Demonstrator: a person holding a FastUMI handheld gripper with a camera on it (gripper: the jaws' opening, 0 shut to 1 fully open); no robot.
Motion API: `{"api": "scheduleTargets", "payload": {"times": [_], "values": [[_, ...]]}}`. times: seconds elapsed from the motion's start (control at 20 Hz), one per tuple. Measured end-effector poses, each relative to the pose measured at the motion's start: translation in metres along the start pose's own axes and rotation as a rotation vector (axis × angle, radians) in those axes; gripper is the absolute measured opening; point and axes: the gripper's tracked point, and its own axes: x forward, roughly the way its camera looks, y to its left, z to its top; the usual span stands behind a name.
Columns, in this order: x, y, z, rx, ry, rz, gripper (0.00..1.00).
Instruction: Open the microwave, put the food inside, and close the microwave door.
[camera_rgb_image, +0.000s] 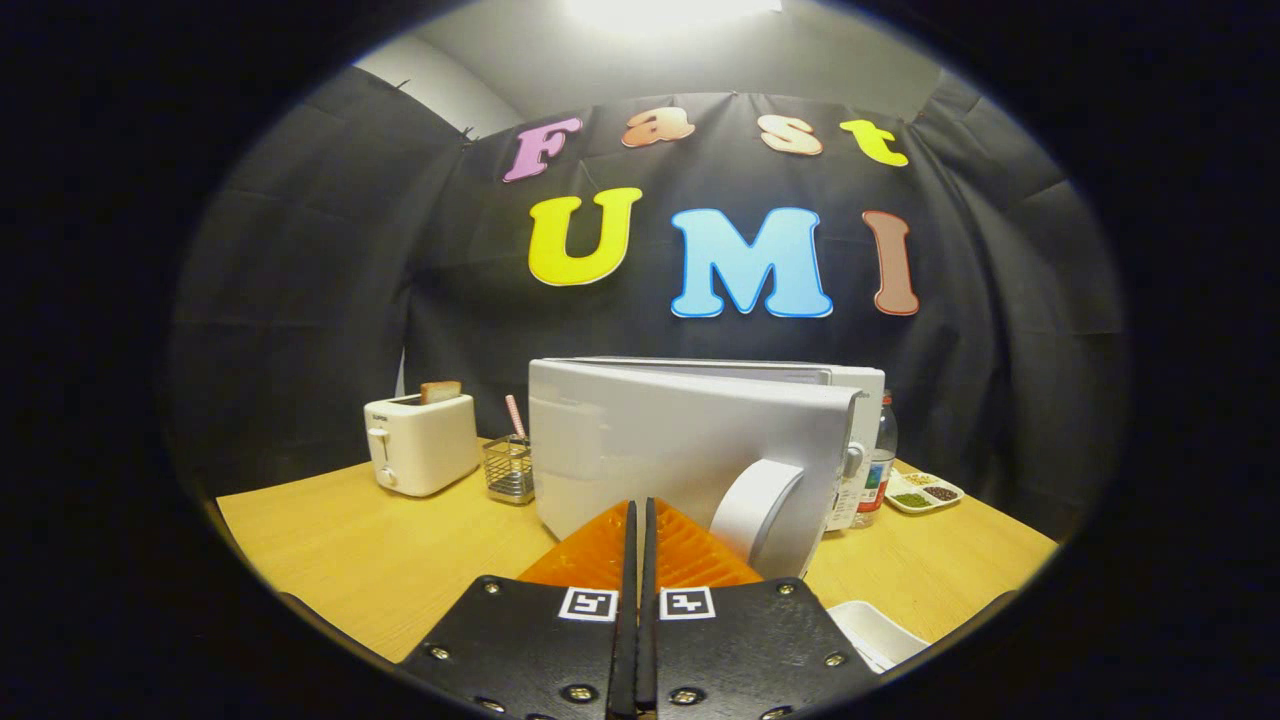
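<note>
A white microwave (855, 385) stands on the wooden table (380, 550), just ahead of my fingers. Its door (660, 440) is swung partway out from the body, hinged on the left, with the curved white handle (755, 505) at its right edge. My gripper (640, 510) is shut with its fingers pressed together and nothing between them. The tips sit against or just short of the door's lower face, left of the handle; I cannot tell if they touch. A white dish (880, 630) lies on the table right of the fingers, its contents hidden.
A white toaster (420, 443) with a bread slice stands left of the microwave, a wire basket (508, 470) with a pink straw beside it. Right of the microwave are a bottle (880, 460) and a small divided dish (925, 492) of seasonings.
</note>
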Motion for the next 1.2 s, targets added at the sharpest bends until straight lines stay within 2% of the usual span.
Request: {"api": "scheduleTargets", "payload": {"times": [0.55, 0.95, 1.2], "values": [[0.103, -0.074, -0.008, 0.034, 0.059, -0.160, 0.01], [0.165, -0.091, -0.022, 0.081, 0.129, -0.204, 0.01], [0.173, -0.090, -0.019, 0.017, 0.105, -0.275, 0.05]]}}
